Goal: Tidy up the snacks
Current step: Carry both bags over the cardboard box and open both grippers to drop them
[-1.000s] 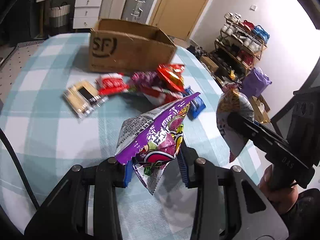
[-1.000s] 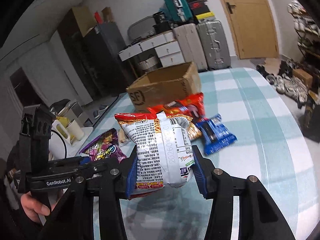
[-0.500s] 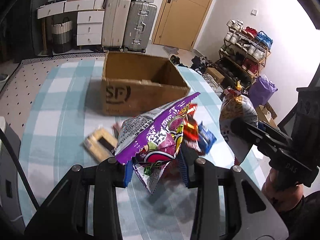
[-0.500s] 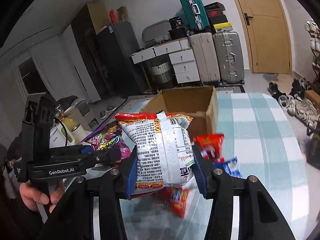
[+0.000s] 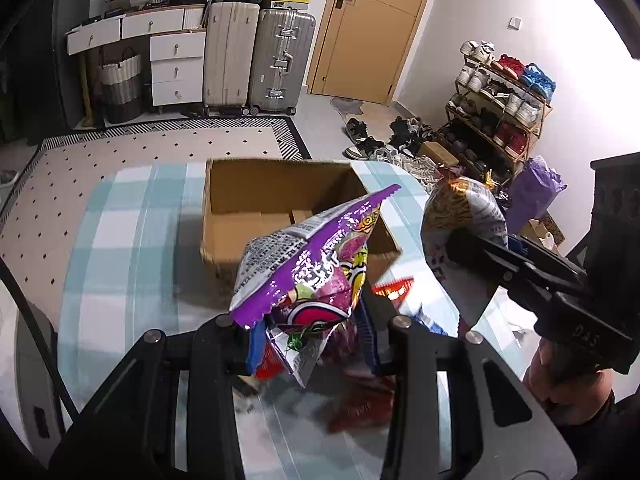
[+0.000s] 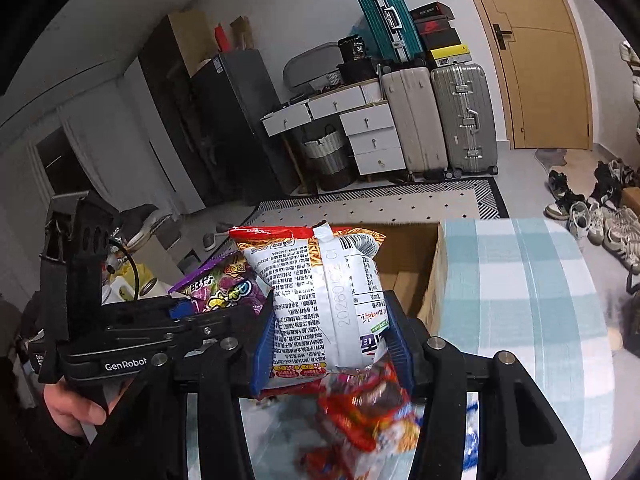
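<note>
Carrying 2 snack packs above the table (image 5: 120,240) toward the cardboard box (image 5: 256,200) | left gripper (image 5: 312,336) jaws clamped on purple bag's (image 5: 316,264) lower corner | right gripper (image 6: 332,344) jaws clamped on white noodle pack (image 6: 320,296) low on both sides | both judged light, puffy, crinkly, slippery film, contents crushable: grip seams, not bellies.

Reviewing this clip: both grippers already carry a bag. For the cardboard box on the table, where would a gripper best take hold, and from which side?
Grip a side wall at its top rim, coming from above. The cardboard box stands upright with its top open, so its thin walls are exposed for jaws to straddle, one finger inside and one outside. The near wall looks reachable, though snack packs lie close in front. Both grippers would probably need to release first.
</note>
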### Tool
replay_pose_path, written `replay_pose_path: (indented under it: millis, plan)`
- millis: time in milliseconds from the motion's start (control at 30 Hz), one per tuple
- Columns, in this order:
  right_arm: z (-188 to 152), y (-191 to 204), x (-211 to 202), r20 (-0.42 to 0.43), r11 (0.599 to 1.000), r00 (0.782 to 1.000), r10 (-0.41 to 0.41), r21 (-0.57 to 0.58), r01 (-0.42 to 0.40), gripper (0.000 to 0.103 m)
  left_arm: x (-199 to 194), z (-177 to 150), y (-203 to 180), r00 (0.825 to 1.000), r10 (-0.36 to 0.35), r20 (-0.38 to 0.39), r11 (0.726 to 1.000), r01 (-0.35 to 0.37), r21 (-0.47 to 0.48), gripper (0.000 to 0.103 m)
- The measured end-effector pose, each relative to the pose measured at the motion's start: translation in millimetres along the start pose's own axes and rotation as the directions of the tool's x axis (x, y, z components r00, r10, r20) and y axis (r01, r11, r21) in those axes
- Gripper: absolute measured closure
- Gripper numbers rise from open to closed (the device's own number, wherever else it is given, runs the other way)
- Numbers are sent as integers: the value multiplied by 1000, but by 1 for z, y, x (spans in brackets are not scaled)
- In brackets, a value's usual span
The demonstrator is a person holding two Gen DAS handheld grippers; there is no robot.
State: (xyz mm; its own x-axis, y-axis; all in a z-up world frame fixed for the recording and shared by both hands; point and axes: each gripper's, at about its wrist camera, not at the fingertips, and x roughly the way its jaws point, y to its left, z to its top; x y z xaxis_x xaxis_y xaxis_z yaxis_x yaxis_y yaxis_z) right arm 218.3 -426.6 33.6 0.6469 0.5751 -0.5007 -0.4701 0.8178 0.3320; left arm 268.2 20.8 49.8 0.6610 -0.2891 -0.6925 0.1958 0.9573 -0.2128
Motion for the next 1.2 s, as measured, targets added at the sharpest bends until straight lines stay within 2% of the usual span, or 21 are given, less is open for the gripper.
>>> replay_pose_path:
  millis: [200, 333, 533, 767, 1067, 1133, 1200]
  plan:
    - [33, -7, 24, -9, 1000, 1000, -12, -9, 12, 54, 18, 47, 2, 999, 34, 1, 999, -34, 21, 69]
    - [47, -13, 43, -23, 1000, 999, -22, 0, 22, 54, 45, 63, 7, 999, 42, -21, 999, -42, 8, 69]
    - [50, -24, 76, -59, 999, 997, -48, 24, 49, 54, 83, 64, 18, 998, 53, -45, 998, -54, -11, 69]
    - [39, -42, 113, -113, 996, 991, -66, 44, 71, 54, 119, 61, 29, 996, 59, -68, 998, -59, -11, 69]
    - [36, -61, 139, -131, 990, 985, -116, 68, 125, 52, 153, 64, 34, 995, 68, -79, 998, -69, -14, 68]
    - [36, -65, 140, -132, 989, 985, -112, 80, 123, 48, 158, 65, 37, 992, 82, -93, 996, -84, -20, 60]
    - [36, -66, 138, -119, 988, 985, -121, 80, 131, 44, 159, 64, 39, 991, 93, -94, 995, -95, -16, 42]
